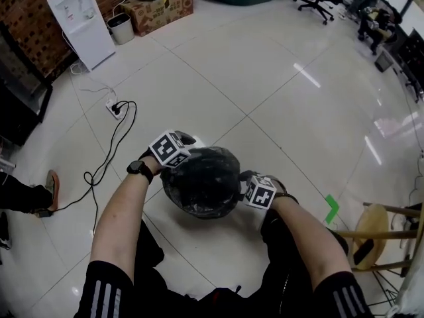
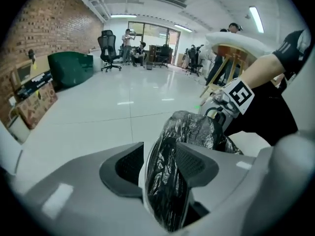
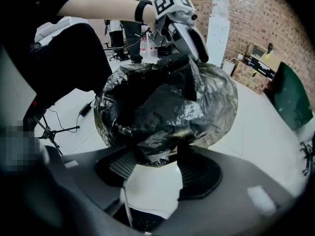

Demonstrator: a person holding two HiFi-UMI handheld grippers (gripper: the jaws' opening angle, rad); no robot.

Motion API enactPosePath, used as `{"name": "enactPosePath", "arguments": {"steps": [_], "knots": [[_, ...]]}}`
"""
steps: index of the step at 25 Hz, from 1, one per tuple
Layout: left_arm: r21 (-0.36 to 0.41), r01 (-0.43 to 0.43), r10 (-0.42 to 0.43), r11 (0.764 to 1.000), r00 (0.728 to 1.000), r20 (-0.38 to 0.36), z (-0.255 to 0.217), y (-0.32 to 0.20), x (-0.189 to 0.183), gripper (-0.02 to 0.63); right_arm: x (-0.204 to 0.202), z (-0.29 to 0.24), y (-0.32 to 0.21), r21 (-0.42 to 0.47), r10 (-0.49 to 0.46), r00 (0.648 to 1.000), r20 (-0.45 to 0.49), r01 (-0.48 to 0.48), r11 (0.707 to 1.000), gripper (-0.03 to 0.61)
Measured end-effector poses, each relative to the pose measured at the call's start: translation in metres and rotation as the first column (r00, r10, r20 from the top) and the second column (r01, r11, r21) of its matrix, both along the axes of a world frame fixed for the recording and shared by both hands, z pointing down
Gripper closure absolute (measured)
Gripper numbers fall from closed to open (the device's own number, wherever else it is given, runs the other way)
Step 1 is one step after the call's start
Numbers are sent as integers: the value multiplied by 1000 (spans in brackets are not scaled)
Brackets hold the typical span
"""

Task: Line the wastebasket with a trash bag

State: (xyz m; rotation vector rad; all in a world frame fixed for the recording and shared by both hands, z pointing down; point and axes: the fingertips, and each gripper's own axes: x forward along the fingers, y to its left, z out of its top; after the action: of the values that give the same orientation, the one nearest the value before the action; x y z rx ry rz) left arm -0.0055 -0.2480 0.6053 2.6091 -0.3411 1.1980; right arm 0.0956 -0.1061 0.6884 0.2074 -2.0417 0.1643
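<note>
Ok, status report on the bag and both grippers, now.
Left gripper astride the wastebasket rim, trash bag between the jaws, grip unclear. Right gripper clamped on the opposite rim over the bag. Bag draped over the mouth. Nothing in the way.

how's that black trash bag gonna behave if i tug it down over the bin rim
Probably floppy: the trash bag lies in crumpled folds over the wastebasket. Likely light and thin, since its stretched side looks see-through. The glossy film may slip, though it is bunched between the left gripper's jaws.
</note>
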Motion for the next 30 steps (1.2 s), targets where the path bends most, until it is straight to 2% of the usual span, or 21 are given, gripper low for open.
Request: {"name": "enactPosePath", "arguments": {"steps": [2, 4, 7, 10, 13, 16, 22, 27, 30], "knots": [[-68, -37, 33, 997, 998, -54, 3, 1, 9, 421, 0, 1, -1, 3, -10, 1000, 4, 10, 1000, 319], [-95, -77, 70, 992, 994, -79, 3, 3, 13, 472, 1, 2, -3, 1, -17, 1000, 11, 17, 1000, 319], [-81, -118, 115, 990, 993, -40, 12, 2, 12, 607, 2, 7, -6, -7, -25, 1000, 14, 25, 1000, 319], [-25, -90, 91, 996, 996, 9, 23, -13, 6, 608, 3, 11, -7, -12, -25, 1000, 13, 25, 1000, 319], [48, -21, 20, 999, 999, 32, 27, -38, -3, 608, 5, 10, -11, -14, -17, 1000, 17, 17, 1000, 319], [72, 20, -24, 997, 998, 54, 38, -57, -11, 608, 6, 8, -15, -11, -17, 1000, 21, 18, 1000, 321], [19, 58, -59, 998, 994, 86, 78, -61, -20, 609, 8, 2, -17, -15, 0, 999, 55, 0, 1000, 325], [-105, 145, -145, 984, 989, 15, 102, -61, -25, 609, 11, -10, -17, -36, 28, 995, 101, -24, 999, 328], [-128, 160, -160, 979, 987, 11, 106, -64, -30, 609, 14, -18, -17, -73, 70, 987, 147, -60, 996, 328]]}}
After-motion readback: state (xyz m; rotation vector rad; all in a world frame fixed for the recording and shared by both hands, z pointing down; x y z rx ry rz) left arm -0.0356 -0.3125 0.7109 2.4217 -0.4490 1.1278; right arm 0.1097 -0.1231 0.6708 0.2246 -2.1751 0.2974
